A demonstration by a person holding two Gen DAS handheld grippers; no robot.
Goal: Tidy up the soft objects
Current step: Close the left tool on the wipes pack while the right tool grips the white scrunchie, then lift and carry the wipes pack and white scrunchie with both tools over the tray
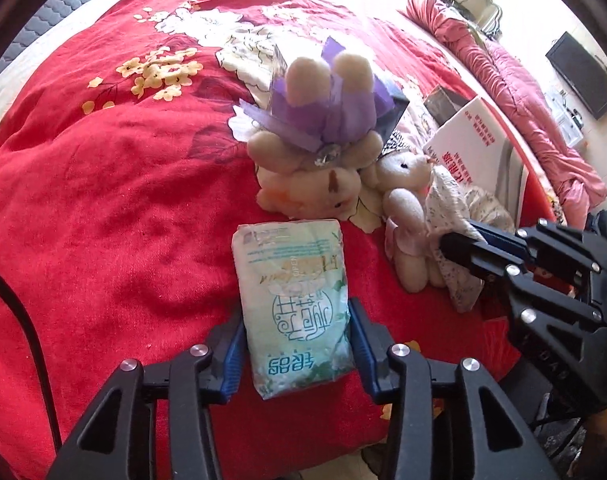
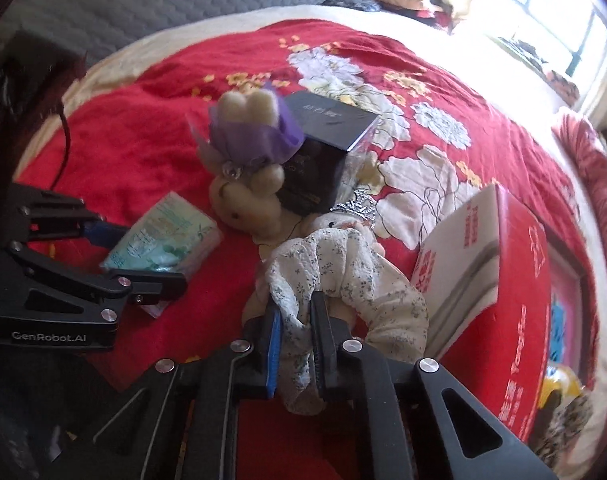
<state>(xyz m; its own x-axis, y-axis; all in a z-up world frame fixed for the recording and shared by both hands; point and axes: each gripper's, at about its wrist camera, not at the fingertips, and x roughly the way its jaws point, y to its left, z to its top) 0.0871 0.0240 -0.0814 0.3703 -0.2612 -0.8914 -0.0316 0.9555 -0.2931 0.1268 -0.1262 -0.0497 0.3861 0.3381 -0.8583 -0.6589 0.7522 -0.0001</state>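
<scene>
A pale green tissue pack (image 1: 295, 304) lies on the red bedspread (image 1: 103, 208); my left gripper (image 1: 295, 344) is shut on its near end. The pack also shows in the right wrist view (image 2: 163, 236), with the left gripper (image 2: 143, 260) around it. A plush bear in a purple dress (image 1: 315, 136) lies upside down behind the pack. A second small white bear (image 1: 403, 200) lies beside it. My right gripper (image 2: 295, 336) is shut on a floral white cloth (image 2: 343, 272) draped over that bear. The right gripper also shows in the left wrist view (image 1: 455, 252).
A dark box (image 2: 323, 152) stands behind the purple bear (image 2: 247, 144). A red and white book (image 2: 483, 256) leans at the right. A pink quilt (image 1: 523, 92) lies rolled beyond it. A black cable (image 1: 27, 320) runs at the left.
</scene>
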